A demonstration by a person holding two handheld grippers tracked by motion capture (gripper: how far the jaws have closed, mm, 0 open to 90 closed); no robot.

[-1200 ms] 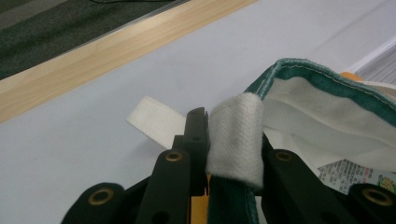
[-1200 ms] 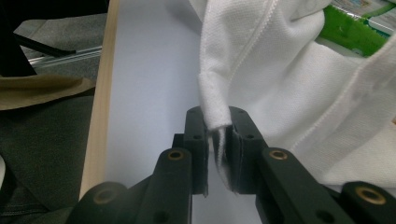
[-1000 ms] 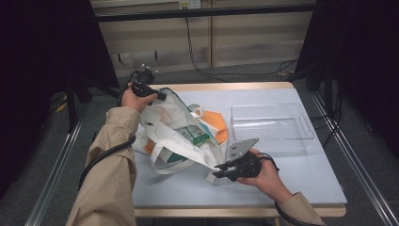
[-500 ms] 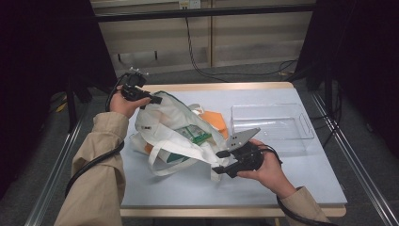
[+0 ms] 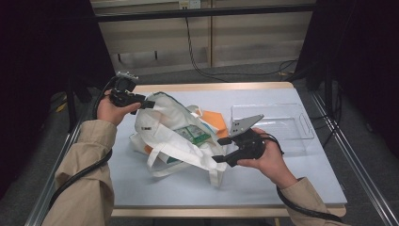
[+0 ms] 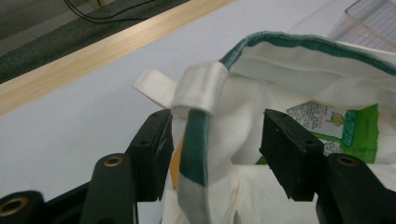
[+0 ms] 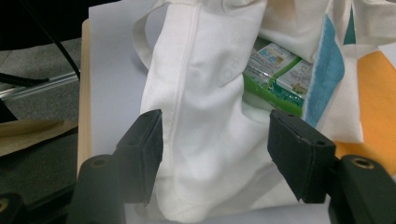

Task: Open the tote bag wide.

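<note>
A white cloth tote bag [image 5: 164, 125] with a green-trimmed rim lies open in the middle of the table, a green printed packet [image 5: 195, 134] inside it. My left gripper [image 5: 147, 103] is at the bag's far left rim. Its jaws have just been opening and stand open, with the rim and a strap [image 6: 198, 88] loose between them [image 6: 217, 128]. My right gripper [image 5: 222, 149] hovers at the bag's near right side. Its jaws have also just been opening and stand open [image 7: 215, 133] over white bag fabric [image 7: 205, 93], pressing on nothing. The green packet [image 7: 275, 86] lies beyond them.
A flat orange item [image 5: 214, 120] lies under the bag's right side. A clear plastic tray [image 5: 282, 122] stands at the table's right. The bag's straps [image 5: 188, 165] trail toward the near edge. Cables run across the floor beyond the table.
Both grippers went from shut on the bag to open, letting the fabric go. The left hand drew back to the left; the right hand rose off the table.
</note>
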